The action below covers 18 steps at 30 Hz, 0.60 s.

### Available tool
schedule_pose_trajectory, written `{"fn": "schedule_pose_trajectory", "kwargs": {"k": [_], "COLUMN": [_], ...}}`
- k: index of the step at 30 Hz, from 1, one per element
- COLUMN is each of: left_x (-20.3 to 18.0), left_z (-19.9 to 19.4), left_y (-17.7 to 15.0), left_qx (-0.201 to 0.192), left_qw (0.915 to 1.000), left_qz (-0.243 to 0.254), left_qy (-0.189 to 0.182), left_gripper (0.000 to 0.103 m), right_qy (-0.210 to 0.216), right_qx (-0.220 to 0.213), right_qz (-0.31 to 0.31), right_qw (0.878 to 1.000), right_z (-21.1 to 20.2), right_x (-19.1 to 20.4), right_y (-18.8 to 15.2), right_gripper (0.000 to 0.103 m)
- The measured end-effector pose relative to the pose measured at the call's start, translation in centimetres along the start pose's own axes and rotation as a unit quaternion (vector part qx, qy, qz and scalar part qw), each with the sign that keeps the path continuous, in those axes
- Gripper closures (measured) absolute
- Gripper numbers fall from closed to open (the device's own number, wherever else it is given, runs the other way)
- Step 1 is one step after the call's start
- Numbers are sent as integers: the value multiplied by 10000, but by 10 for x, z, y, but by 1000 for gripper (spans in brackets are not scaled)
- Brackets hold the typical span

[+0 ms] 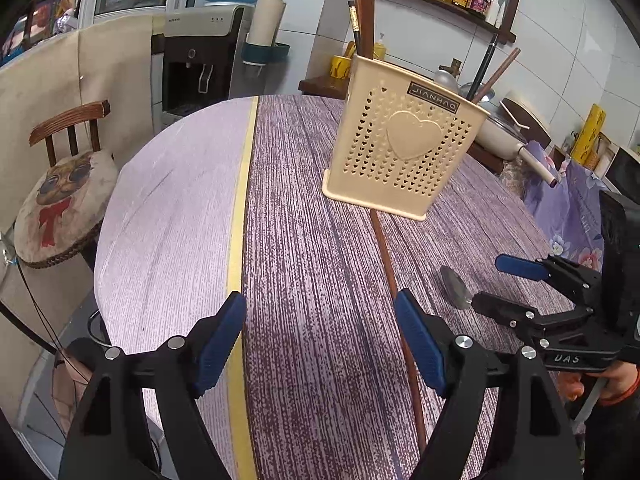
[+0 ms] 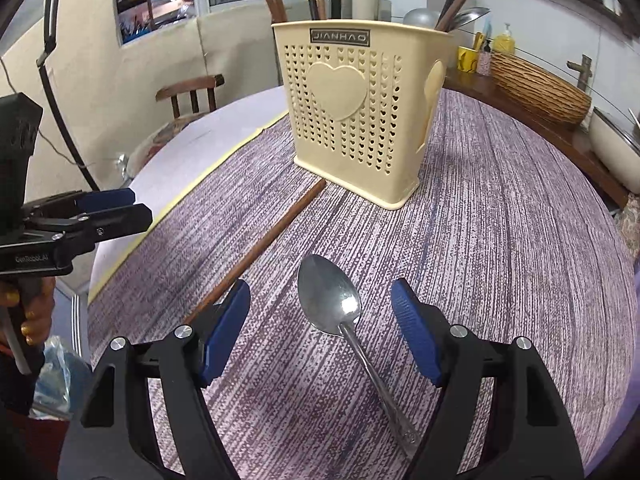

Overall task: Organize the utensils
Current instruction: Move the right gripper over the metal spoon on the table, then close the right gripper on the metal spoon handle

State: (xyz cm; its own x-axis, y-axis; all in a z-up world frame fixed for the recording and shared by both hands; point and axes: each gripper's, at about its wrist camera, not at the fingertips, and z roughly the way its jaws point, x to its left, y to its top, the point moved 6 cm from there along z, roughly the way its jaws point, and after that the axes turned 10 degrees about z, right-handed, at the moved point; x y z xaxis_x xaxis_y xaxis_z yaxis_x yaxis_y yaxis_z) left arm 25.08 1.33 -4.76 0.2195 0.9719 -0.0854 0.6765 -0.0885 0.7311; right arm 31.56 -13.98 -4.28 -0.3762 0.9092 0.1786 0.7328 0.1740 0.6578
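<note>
Right gripper (image 2: pixel 320 332) fingers wide and empty, straddling the spoon (image 2: pixel 330 300) lying flat on the bench (image 2: pixel 500 260) before the holder (image 2: pixel 352 112), so I drop low, pinching the neck squarely; left gripper (image 1: pixel 320 344) hovers wide, empty.

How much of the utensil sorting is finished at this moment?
Mostly done, it seems: the cream holder already contains chopsticks and spoons. Nothing is in hand; the left gripper and right gripper are both open. Left to do: the metal spoon, lying between the right fingers, and one brown chopstick on the table.
</note>
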Motion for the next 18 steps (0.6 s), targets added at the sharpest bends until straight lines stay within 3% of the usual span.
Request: {"fn": "schedule_pose_trajectory", "kwargs": {"k": [5,12,18], "left_x": [5,10,8], "left_z": [0,-7,-4], "left_y": [-5,-7,-8], "left_qx": [47,-14,29], "left_qw": [10000,9999,9999], "left_qz": [-68,-135,-140], "left_qy": [5,9,-7], "left_gripper": [27,27,27], "right_qy": [160,-28,87], "right_qx": [227,483,595], "right_qz": [-85,-470,-482], "right_qw": [9996,9977,9970], "right_z": [11,27,39], "right_x": [-3,-10,-6], "right_y": [-5,-12,-7], "right_gripper": [27,25,25]}}
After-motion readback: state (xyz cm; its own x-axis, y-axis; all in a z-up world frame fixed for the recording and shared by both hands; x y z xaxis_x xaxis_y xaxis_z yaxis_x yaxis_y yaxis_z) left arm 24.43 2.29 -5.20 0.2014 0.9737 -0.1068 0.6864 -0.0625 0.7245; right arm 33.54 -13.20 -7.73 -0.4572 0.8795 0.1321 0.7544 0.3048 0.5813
